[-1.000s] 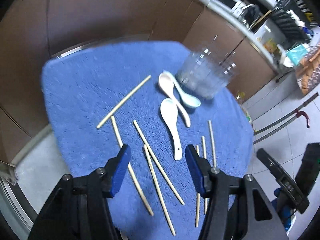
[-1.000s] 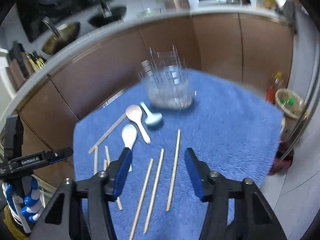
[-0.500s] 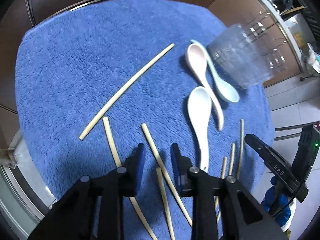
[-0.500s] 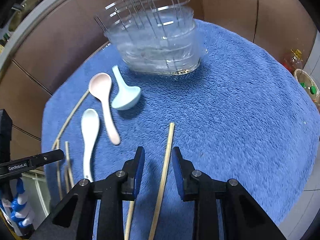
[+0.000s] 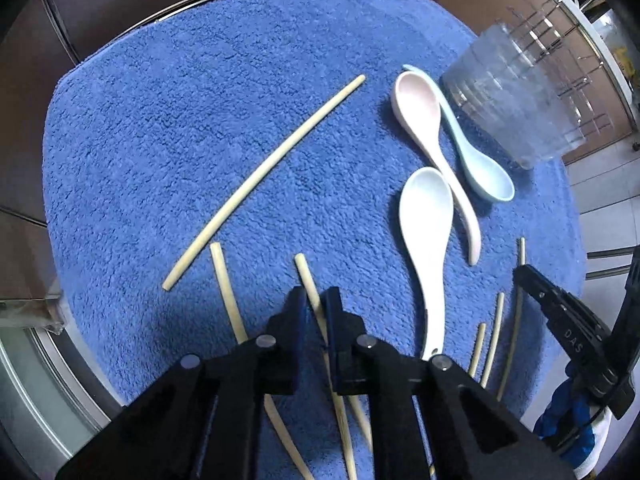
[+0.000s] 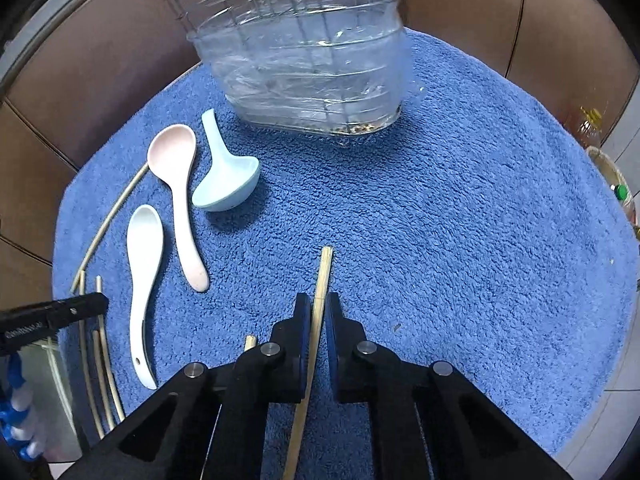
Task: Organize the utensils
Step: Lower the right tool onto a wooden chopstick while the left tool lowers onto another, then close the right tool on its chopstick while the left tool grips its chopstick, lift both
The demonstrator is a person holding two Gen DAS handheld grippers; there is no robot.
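Lying farthest left on the blue towel (image 5: 160, 128) that covers the surface, a long chopstick (image 5: 264, 178) runs diagonally, apart from the rest. Beside it a shorter chopstick (image 5: 226, 292) points toward the left gripper (image 5: 316, 300), whose jaws are clenched on another chopstick (image 5: 306, 276) that sticks out ahead of the fingertips. Right of that, a white spoon (image 5: 428, 240) lies bowl up, with a pink spoon (image 5: 432, 140) crossing just above it and a pale blue spoon (image 5: 476, 160) touching the pink one. A clear plastic utensil holder (image 5: 516, 96) with a wire rack inside stands at the far right edge. In the right wrist view the spoons lie at the left, and the right gripper (image 6: 318, 312) is clamped on its own chopstick (image 6: 323, 276), which projects forward over bare towel toward the holder.
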